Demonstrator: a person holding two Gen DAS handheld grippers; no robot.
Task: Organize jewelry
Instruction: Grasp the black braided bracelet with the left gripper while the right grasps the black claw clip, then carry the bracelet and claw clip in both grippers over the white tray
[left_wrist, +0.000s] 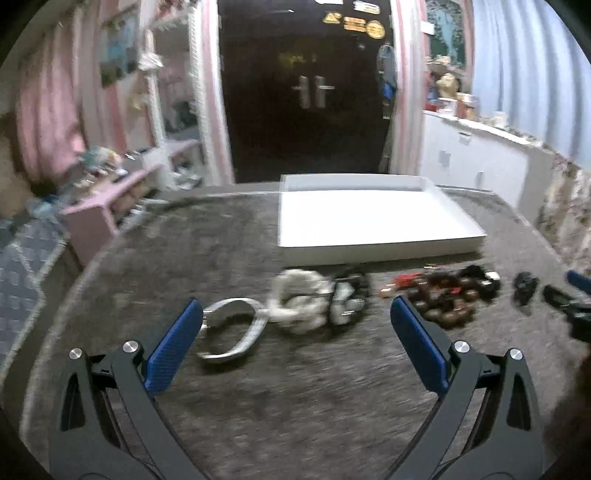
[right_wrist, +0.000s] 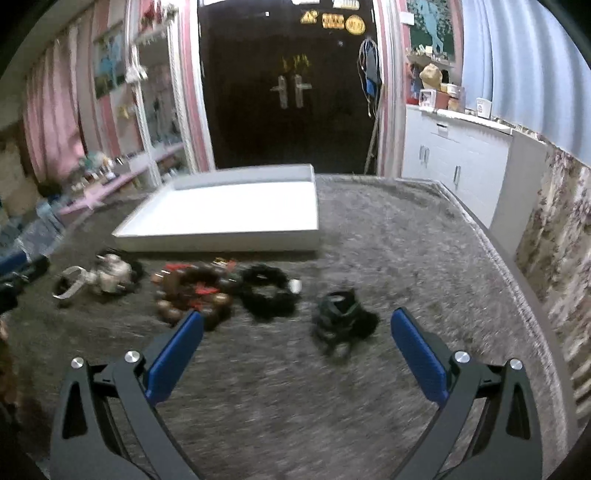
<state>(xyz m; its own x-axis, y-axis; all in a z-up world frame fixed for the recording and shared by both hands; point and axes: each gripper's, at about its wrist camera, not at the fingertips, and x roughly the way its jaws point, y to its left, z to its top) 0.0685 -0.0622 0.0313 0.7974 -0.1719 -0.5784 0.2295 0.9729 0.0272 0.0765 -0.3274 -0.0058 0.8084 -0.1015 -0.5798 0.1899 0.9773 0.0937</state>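
A wide counter covered with grey fuzzy fabric (right_wrist: 388, 258) carries everything, and the landmark on it is a large white shallow rectangular tray (left_wrist: 369, 221), whose inside looks bare white. All the jewelry lies on the fabric in a row along the near edge of this tray, not inside it. Just in front of the tray's middle is a heap of brown wooden bead bracelets with red parts (right_wrist: 195, 291), and touching it, toward the tray's right corner, a pile of black bead bracelets (right_wrist: 266, 290). In front of the tray's left corner lies a white beaded bracelet bunch (left_wrist: 299, 299), and beside it, further from the tray, an open silver metal bangle (left_wrist: 236, 328). A smaller dark tangled piece (right_wrist: 340, 321) lies apart, in front of and past the tray's right corner; the blur hides its details. The left gripper (left_wrist: 295, 339) hovers above the fabric before the tray with its blue fingers (left_wrist: 173, 350) spread wide, holding nothing, the bangle just beside one finger. The right gripper (right_wrist: 295, 347) also has its fingers spread and empty, near the dark piece.
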